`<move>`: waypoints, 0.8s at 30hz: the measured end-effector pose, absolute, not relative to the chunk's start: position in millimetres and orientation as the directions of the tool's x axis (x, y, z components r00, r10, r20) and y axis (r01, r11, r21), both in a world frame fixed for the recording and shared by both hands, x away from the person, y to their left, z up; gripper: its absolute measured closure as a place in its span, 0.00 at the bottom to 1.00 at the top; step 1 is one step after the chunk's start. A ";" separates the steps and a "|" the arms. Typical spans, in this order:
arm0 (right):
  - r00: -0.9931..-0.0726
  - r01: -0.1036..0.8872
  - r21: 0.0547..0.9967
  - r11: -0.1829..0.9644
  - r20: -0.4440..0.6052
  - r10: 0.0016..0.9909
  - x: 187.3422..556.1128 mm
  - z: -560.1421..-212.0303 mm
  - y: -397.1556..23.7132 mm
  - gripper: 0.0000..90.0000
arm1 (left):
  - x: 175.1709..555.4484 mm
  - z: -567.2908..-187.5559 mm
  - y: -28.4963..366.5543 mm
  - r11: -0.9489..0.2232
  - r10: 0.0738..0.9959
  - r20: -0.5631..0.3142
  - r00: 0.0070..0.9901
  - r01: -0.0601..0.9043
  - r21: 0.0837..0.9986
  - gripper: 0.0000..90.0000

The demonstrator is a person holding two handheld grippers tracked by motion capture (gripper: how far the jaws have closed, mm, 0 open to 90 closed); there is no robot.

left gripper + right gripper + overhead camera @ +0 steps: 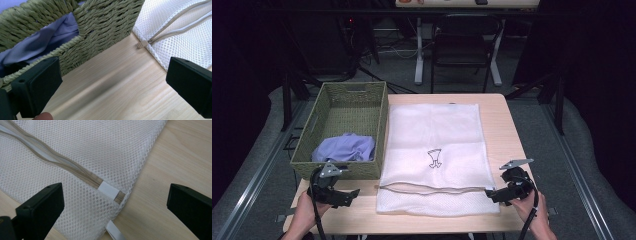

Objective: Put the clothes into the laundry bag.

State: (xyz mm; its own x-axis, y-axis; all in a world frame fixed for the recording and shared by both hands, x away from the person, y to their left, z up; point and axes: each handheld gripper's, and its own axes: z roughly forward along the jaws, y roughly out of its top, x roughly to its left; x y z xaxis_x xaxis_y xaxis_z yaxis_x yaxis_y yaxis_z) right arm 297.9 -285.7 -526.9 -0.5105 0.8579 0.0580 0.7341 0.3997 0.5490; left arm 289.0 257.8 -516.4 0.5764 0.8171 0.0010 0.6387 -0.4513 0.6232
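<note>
1 basket, 1 mesh bag, 1 cloth

- The left gripper sits low at the near left of the surface, held in the person's left hand; its jaws stand wide apart with nothing between them.
- The right gripper sits low at the near right, held in the right hand; its jaws gape wide and grip nothing.
- Both grippers point inward, toward each other.
</note>
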 end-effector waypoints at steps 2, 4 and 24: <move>-0.516 0.729 0.551 0.406 0.053 0.855 297.7 -525.9 -284.1 0.01 | 289.1 -516.5 258.3 -0.450 0.817 0.000 0.577 0.638 0.624 0.00; -0.521 0.725 0.556 0.407 0.055 0.852 297.1 -524.6 -282.4 0.01 | 289.2 -516.6 258.4 -0.450 0.817 -0.001 0.577 0.638 0.625 0.00; -0.584 0.676 0.577 0.458 0.041 0.811 305.8 -516.4 -262.5 0.01 | 289.0 -516.6 257.1 -0.454 0.813 -0.004 0.582 0.639 0.621 0.00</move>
State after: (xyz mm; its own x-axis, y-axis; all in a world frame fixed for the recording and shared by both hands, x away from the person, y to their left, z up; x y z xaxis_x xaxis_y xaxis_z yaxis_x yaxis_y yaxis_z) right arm 305.8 -262.5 -516.4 -0.5838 0.8109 0.0405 0.6764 0.4581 0.5767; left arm 289.0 257.1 -516.6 0.5817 0.8134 -0.0044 0.6394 -0.4539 0.6207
